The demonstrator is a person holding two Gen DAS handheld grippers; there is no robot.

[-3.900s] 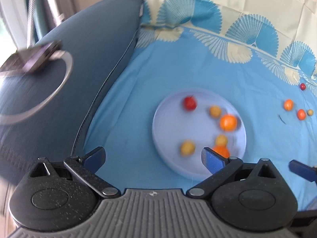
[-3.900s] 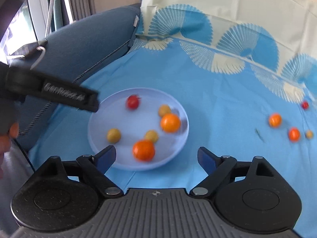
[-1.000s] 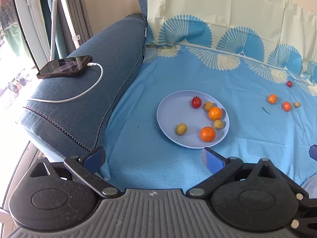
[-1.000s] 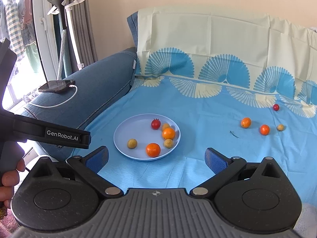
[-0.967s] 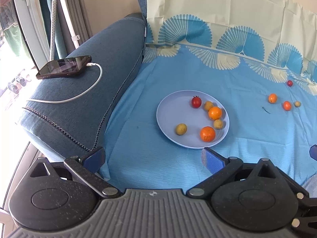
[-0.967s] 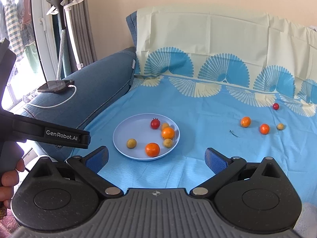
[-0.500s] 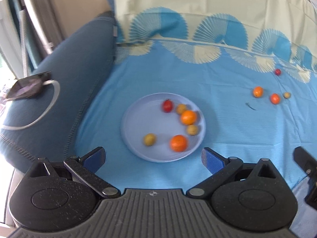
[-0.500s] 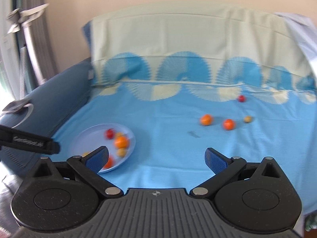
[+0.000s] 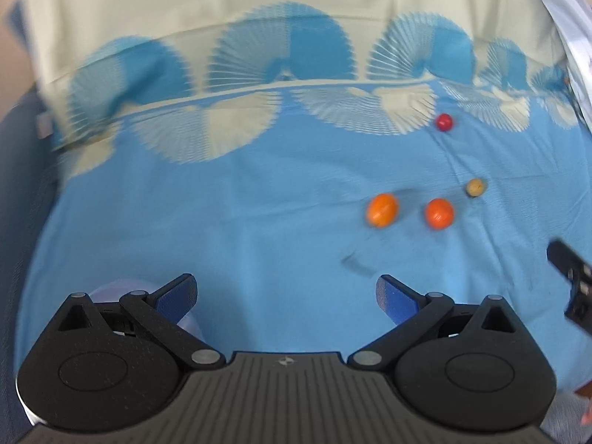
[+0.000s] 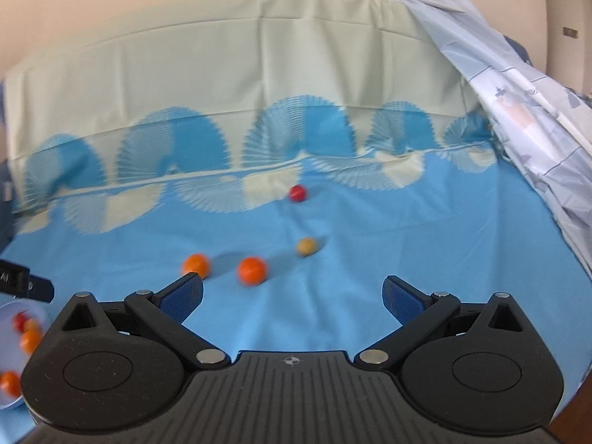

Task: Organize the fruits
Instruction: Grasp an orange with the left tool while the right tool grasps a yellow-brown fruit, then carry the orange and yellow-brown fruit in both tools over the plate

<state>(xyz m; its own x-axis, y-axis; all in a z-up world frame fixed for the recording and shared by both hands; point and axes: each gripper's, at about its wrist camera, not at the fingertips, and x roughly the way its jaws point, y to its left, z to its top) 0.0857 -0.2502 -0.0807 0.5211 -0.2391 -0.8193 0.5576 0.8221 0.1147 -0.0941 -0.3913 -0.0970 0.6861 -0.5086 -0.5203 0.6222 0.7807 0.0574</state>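
Several loose fruits lie on the blue sheet: two orange ones [image 9: 382,209] [image 9: 439,213], a small yellow one [image 9: 475,187] and a small red one [image 9: 443,122]. In the right wrist view they are the orange pair [image 10: 195,264] [image 10: 252,270], the yellow [image 10: 306,246] and the red [image 10: 297,193]. The pale blue plate [image 10: 7,403] holding several fruits sits at the far left edge; its rim [image 9: 111,288] shows behind my left finger. My left gripper [image 9: 286,296] and right gripper [image 10: 292,296] are both open and empty, short of the loose fruits.
A cream and blue fan-patterned cover [image 10: 259,92] drapes the sofa back. A pale printed cloth [image 10: 525,103] hangs at the right. The right gripper's body [image 9: 571,281] shows at the left view's right edge, the left gripper's body [image 10: 22,285] at the right view's left edge.
Both grippers have swung to the right, away from the plate and toward the loose fruits, which are now closer and nearer centre. Both stay open.
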